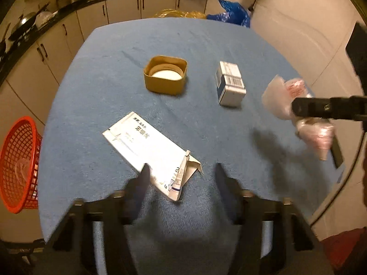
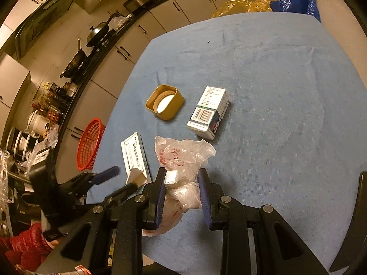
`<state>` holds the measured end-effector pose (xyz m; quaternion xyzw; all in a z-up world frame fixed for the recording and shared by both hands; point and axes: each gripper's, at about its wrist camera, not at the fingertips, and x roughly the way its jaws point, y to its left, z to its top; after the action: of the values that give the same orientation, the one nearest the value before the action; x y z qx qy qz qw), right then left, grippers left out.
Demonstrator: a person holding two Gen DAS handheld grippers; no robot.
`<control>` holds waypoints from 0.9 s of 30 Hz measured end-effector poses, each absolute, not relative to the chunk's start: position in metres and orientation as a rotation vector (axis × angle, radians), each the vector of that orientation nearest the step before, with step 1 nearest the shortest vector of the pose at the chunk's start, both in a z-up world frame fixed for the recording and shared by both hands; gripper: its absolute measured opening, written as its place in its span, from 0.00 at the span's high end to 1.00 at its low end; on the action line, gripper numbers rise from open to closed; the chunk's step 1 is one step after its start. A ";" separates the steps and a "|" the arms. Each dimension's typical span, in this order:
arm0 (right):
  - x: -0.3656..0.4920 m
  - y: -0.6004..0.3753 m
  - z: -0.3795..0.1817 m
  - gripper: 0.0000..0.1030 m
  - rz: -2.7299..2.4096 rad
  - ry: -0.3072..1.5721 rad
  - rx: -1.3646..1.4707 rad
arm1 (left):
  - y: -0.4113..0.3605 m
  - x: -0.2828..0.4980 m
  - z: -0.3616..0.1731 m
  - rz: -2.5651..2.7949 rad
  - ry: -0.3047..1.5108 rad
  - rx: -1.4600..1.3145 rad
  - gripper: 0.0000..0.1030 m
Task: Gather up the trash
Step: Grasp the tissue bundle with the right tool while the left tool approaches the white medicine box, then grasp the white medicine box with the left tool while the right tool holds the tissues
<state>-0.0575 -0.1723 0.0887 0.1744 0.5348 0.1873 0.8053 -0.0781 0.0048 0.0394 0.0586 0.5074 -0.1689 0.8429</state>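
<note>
In the right wrist view my right gripper [image 2: 181, 174] is shut on a crumpled clear plastic bag [image 2: 183, 155] with red print, held above the blue-clothed table [image 2: 275, 91]. The left wrist view shows that bag [image 1: 279, 91] at the right, clamped in the right gripper [image 1: 314, 130]. My left gripper [image 1: 183, 171] is open over the near end of a flattened white carton [image 1: 142, 142]. The carton's torn flap lies between the fingers, and a gap shows at the right finger. From the right wrist view the left gripper [image 2: 123, 178] straddles the carton [image 2: 135, 155].
A brown cardboard ring [image 1: 165, 75] with a white disc inside and a small white-and-blue box [image 1: 230, 86] sit mid-table. A red mesh basket [image 1: 18, 165] stands off the table's left edge. Blue and yellow plastic bags [image 1: 231, 11] lie beyond the far edge, and kitchen cabinets run along the left.
</note>
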 end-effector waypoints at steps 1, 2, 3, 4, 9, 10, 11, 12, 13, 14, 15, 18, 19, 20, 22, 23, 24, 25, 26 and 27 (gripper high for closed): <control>-0.058 -0.172 0.088 0.71 0.405 1.147 0.371 | 0.003 -0.077 0.036 -0.348 1.074 0.136 0.62; -0.057 -0.170 0.087 0.71 0.410 1.149 0.369 | 0.001 -0.074 0.032 -0.336 1.080 0.145 0.75; -0.058 -0.170 0.087 0.71 0.416 1.150 0.367 | 0.002 -0.070 0.028 -0.338 1.094 0.138 0.82; -0.059 -0.170 0.087 0.71 0.420 1.151 0.365 | 0.003 -0.069 0.027 -0.341 1.101 0.130 0.91; -0.059 -0.168 0.089 0.71 0.428 1.145 0.365 | 0.011 -0.073 0.038 -0.340 1.044 0.098 0.95; -0.059 -0.167 0.089 0.71 0.430 1.141 0.365 | 0.014 -0.073 0.042 -0.344 1.032 0.079 0.95; -0.058 -0.165 0.091 0.71 0.437 1.135 0.362 | 0.018 -0.075 0.047 -0.351 1.020 0.057 0.95; -0.058 -0.162 0.092 0.71 0.440 1.133 0.357 | 0.023 -0.076 0.052 -0.356 1.003 0.030 0.95; -0.057 -0.160 0.093 0.71 0.444 1.130 0.352 | 0.026 -0.076 0.057 -0.355 0.991 0.014 0.95; -0.056 -0.156 0.094 0.71 0.449 1.126 0.345 | 0.030 -0.076 0.061 -0.356 0.982 -0.002 0.95; -0.055 -0.152 0.096 0.71 0.457 1.123 0.339 | 0.035 -0.076 0.066 -0.359 0.972 -0.020 0.95; -0.054 -0.138 0.099 0.71 0.475 1.116 0.318 | 0.047 -0.076 0.077 -0.342 0.944 -0.027 0.95; -0.053 -0.132 0.100 0.71 0.486 1.113 0.311 | 0.050 -0.076 0.080 -0.337 0.939 -0.028 0.95; -0.052 -0.129 0.101 0.71 0.491 1.111 0.308 | 0.054 -0.078 0.083 -0.328 0.931 -0.028 0.95; -0.050 -0.119 0.103 0.71 0.507 1.107 0.298 | 0.060 -0.078 0.090 -0.319 0.920 -0.032 0.95; -0.050 -0.115 0.104 0.71 0.511 1.106 0.295 | 0.063 -0.079 0.092 -0.316 0.917 -0.034 0.95; -0.049 -0.111 0.105 0.71 0.517 1.105 0.290 | 0.065 -0.079 0.095 -0.310 0.913 -0.035 0.95; -0.048 -0.106 0.106 0.71 0.522 1.103 0.287 | 0.069 -0.080 0.098 -0.307 0.906 -0.034 0.95; -0.047 -0.104 0.106 0.71 0.525 1.102 0.285 | 0.074 -0.080 0.101 -0.306 0.901 -0.034 0.95; -0.047 -0.100 0.107 0.71 0.529 1.100 0.281 | 0.077 -0.081 0.104 -0.301 0.895 -0.034 0.95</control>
<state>-0.0465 -0.0997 0.1070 0.1315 0.5150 0.2474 0.8101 -0.0811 0.0765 0.1036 -0.0161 0.4312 -0.1451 0.8904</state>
